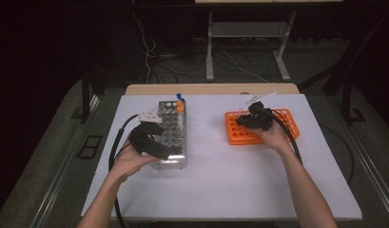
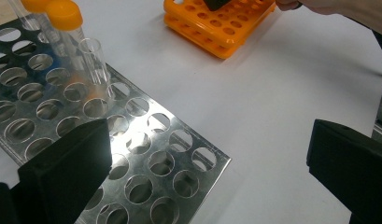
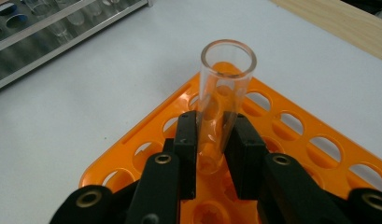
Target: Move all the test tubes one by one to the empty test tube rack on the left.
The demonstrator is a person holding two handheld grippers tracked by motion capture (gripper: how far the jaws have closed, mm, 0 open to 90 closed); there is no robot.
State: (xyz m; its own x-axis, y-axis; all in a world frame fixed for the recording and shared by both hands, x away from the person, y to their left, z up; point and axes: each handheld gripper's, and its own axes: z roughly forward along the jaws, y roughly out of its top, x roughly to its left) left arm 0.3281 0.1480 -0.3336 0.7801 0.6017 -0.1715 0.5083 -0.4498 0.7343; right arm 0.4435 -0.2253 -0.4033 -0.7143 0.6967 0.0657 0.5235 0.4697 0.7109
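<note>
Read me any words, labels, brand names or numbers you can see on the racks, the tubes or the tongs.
None: no readable text anywhere.
Orange rack: plain, no numbers by its holes.
Metal rack: bare, no markings.
Clear tube in the right tongs: no scale or label visible.
Orange-capped tubes: caps unmarked.

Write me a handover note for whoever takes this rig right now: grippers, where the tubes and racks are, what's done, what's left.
Right gripper: shut on an open glass tube, over the orange rack at the table's right.
Left gripper: open, nothing held, over the near end of the metal rack at the table's left.
Tubes: orange-capped tubes and one uncapped tube stand at the metal rack's far end.
Done: the glass tube is gripped.
Left: probably seat or lift that tube; which one I cannot tell. The other tubes remain in the metal rack.
</note>
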